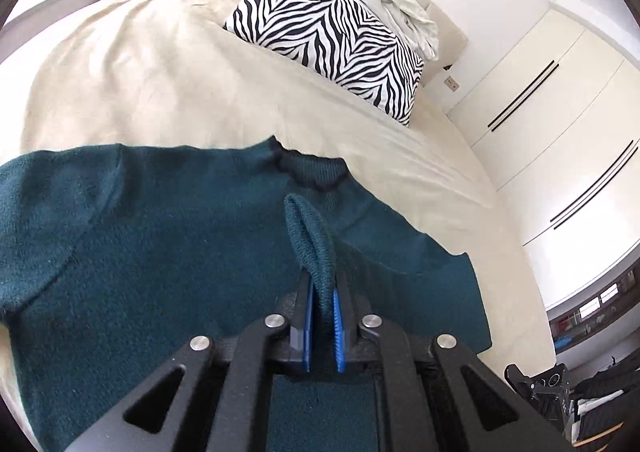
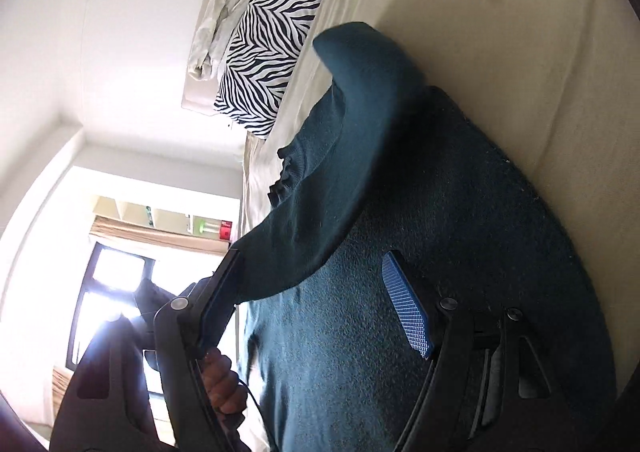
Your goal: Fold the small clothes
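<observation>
Two grippers work one teal knit sweater spread on the cream bedspread, collar toward the zebra pillow. Left gripper pinches a ribbed fold between its blue pads, nearly closed. Right gripper gapes wide, holding nothing; a sleeve drapes across its upper finger. The garment's body lies just ahead of both. Soft, fuzzy wool, likely to sag.

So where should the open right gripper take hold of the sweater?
On the raised sleeve fold that drapes across the open right gripper, closing over its thin free edge from the side. The body lies flat on the bed, offering no edge.
</observation>
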